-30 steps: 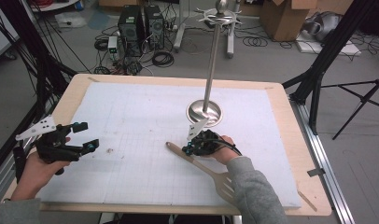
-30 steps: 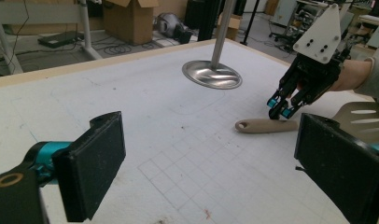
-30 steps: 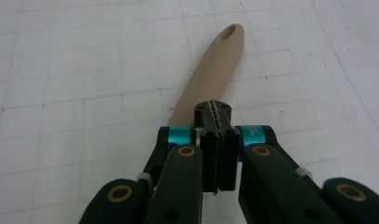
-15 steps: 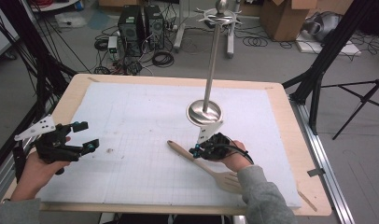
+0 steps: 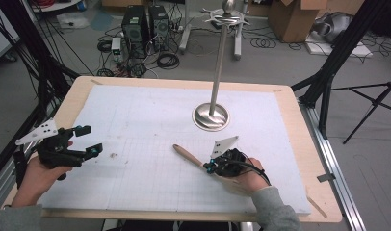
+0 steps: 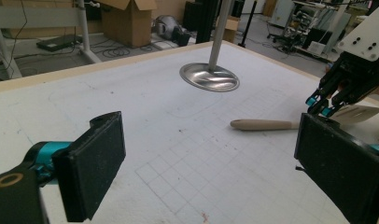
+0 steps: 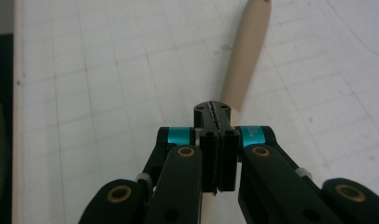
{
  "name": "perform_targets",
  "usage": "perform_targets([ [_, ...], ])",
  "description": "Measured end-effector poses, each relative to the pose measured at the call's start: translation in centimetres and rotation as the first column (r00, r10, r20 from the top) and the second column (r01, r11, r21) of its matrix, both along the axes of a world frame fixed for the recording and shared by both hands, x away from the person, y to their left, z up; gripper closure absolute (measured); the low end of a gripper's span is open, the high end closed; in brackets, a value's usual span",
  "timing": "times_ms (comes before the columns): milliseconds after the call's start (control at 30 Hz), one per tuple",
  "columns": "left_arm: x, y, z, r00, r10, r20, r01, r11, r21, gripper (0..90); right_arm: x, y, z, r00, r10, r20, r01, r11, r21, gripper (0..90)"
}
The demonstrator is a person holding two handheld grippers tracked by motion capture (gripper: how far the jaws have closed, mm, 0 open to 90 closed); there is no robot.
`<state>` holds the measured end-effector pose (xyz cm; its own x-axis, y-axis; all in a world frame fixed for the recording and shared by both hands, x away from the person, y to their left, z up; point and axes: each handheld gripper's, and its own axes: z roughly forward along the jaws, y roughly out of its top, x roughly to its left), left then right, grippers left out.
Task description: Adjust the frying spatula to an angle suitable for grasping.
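A wooden spatula [image 5: 188, 156] lies flat on the white gridded mat [image 5: 150, 120], handle pointing up-left, blade under the person's right hand. My right gripper [image 5: 209, 167] is shut, its tips low over the spatula's neck; in the right gripper view [image 7: 214, 109] the jaws meet with nothing between them and the handle [image 7: 246, 51] runs on beyond. I cannot tell if the tips touch the wood. My left gripper [image 5: 89, 140] hovers open at the mat's left edge, empty; its pads [image 6: 92, 168] frame the spatula [image 6: 264, 124] and the right gripper [image 6: 318, 106] farther off.
A metal stand with a round base [image 5: 211, 117] and a tall pole [image 5: 217, 67] rises behind the spatula. The mat lies on a wooden table [image 5: 304, 144]. Computer cases, cables, tripod legs and cardboard boxes crowd the floor beyond.
My right gripper has slid right and toward the near edge, along the spatula toward its blade. The spatula has stayed where it lay. The left gripper has not moved.
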<state>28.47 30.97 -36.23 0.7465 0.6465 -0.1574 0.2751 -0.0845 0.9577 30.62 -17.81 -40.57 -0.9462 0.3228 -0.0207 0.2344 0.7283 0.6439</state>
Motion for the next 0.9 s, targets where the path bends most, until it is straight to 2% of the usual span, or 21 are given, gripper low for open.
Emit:
perform_targets([
  [133,0.1,0.0,-0.1,1.0000,0.000,-0.002,0.000,1.0000,-0.001,9.2,0.0,-1.1,-0.4,0.9993,-0.025,-0.028,0.026,0.9986,0.046,90.0],
  [233,0.2,-0.1,-0.2,1.0000,-0.002,-0.005,0.002,1.0000,0.001,9.2,-0.1,-1.5,-0.6,0.9982,-0.038,-0.047,0.040,0.9985,0.038,90.0],
  [333,0.2,-0.2,-0.2,1.0000,-0.003,-0.007,0.003,1.0000,0.001,9.3,-0.3,-1.3,-1.1,0.9977,-0.042,-0.053,0.042,0.9991,0.006,90.0],
  [467,0.2,-0.2,-0.2,1.0000,-0.006,-0.008,0.006,1.0000,0.003,9.3,-0.3,-1.4,-1.3,0.9970,-0.049,-0.060,0.050,0.9987,0.015,90.0],
  [533,0.2,-0.2,-0.2,1.0000,-0.006,-0.007,0.006,1.0000,0.004,9.2,-0.5,-1.2,-1.4,0.9966,-0.032,-0.076,0.033,0.9995,0.005,90.0],
  [633,0.2,-0.2,-0.2,1.0000,-0.006,-0.007,0.006,1.0000,0.002,9.3,-0.7,-0.9,-1.5,0.9976,-0.014,-0.068,0.013,0.9998,-0.012,90.0],
  [767,0.2,-0.2,-0.2,1.0000,-0.005,-0.008,0.005,1.0000,0.003,9.2,-0.7,-0.9,-1.5,0.9977,-0.019,-0.065,0.018,0.9998,-0.011,90.0],
  [833,0.3,-0.2,-0.2,1.0000,-0.005,-0.009,0.005,1.0000,0.001,9.3,-0.9,-1.0,-1.3,0.9988,-0.022,-0.044,0.021,0.9997,-0.013,90.0],
  [900,0.3,-0.2,-0.3,1.0000,-0.004,-0.009,0.004,1.0000,0.002,9.2,-0.9,-1.1,-0.7,0.9987,-0.048,-0.016,0.048,0.9988,-0.001,90.0],
])
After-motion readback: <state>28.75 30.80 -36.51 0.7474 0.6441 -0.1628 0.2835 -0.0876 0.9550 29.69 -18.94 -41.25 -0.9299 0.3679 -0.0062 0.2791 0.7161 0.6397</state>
